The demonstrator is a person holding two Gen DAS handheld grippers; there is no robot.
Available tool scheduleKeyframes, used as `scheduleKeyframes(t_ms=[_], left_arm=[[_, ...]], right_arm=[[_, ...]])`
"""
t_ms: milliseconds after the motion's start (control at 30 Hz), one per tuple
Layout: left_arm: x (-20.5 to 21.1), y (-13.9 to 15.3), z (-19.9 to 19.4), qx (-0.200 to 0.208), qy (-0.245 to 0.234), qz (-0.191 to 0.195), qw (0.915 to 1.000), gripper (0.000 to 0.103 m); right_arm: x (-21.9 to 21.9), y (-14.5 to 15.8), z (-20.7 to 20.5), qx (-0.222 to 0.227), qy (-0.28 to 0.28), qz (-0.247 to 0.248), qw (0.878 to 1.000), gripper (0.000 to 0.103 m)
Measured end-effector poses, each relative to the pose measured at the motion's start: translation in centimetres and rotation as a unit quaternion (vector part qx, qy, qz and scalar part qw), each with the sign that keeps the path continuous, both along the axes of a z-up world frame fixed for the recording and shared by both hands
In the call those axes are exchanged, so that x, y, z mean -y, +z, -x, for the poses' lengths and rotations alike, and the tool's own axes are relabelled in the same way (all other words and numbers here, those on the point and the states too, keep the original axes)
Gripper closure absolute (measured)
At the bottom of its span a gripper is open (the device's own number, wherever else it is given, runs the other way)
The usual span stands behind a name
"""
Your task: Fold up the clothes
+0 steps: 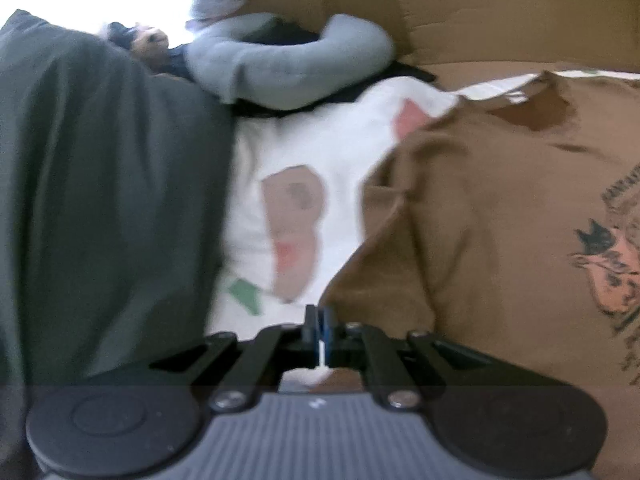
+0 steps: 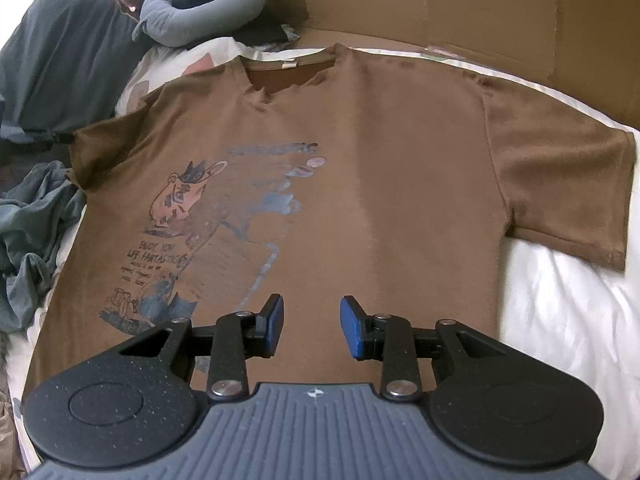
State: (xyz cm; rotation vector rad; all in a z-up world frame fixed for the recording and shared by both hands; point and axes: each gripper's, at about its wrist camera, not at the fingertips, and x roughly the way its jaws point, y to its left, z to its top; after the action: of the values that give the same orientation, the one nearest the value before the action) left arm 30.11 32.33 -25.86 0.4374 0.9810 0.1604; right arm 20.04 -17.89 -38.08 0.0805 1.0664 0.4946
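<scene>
Left fingers: the left gripper (image 1: 319, 330) has its two black fingers (image 1: 310, 322) pressed together, blue pads meeting; whether cloth is pinched between them cannot be told from the blurred left wrist view.
Right fingers: the right gripper (image 2: 311, 328) holds its fingers (image 2: 273, 326) partly apart, the flat blue pads facing each other with nothing between them, above the lower front of the shirt.
Shirt: a brown T-shirt (image 2: 380, 184), soft matte knit, lies spread flat and face up on the bed, V-shaped neck opening at the far end, short sleeves out to both sides.
Print: a faded cartoon print (image 2: 208, 232) in blue, pink and black with lettering covers the shirt's left half in the right wrist view.
Bed sheet: a white sheet (image 2: 560, 312) with pink and green patches, lightly rumpled, lies under the shirt.
Shirt edges: the right sleeve hem lies on bare sheet; the left sleeve reaches toward the dark cloth at the bed's side.
Surroundings: a dark green pillow (image 2: 60, 60), a curved grey cushion (image 2: 192, 12), and a crumpled grey-green garment (image 2: 32, 232) crowd the left side.
Cardboard: flat brown cardboard panels (image 2: 480, 12) stand along the far edge, just beyond the collar.
Open room: bare sheet to the right of the shirt.
</scene>
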Motion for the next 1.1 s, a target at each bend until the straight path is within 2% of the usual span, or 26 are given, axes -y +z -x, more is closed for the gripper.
scheduleKeyframes(t_ms=[267,700,967,1100], left_arm=[[-3.2,0.2,-2.0,-0.008,0.020,-0.028,0.9994,0.102],[-8.6,-3.6,-5.9,-0.052,0.058,-0.067,0.9947,0.102],[-10.1,-6.2,-8.7,-0.080,0.064,-0.063,0.9927,0.102],[-10.8,-7.8,-9.3,-0.110,0.068,-0.064,0.9895,0.102]], right_arm=[[-0.5,-0.9,-0.1,-0.006,0.012,0.014,1.000,0.065],[-0.4,-2.8,-0.8,-0.013,0.017,0.052,0.998,0.065],[-0.7,-3.6,-1.5,-0.021,0.024,0.062,0.998,0.065],[-0.7,-3.8,-1.7,-0.024,0.027,0.064,0.997,0.065]])
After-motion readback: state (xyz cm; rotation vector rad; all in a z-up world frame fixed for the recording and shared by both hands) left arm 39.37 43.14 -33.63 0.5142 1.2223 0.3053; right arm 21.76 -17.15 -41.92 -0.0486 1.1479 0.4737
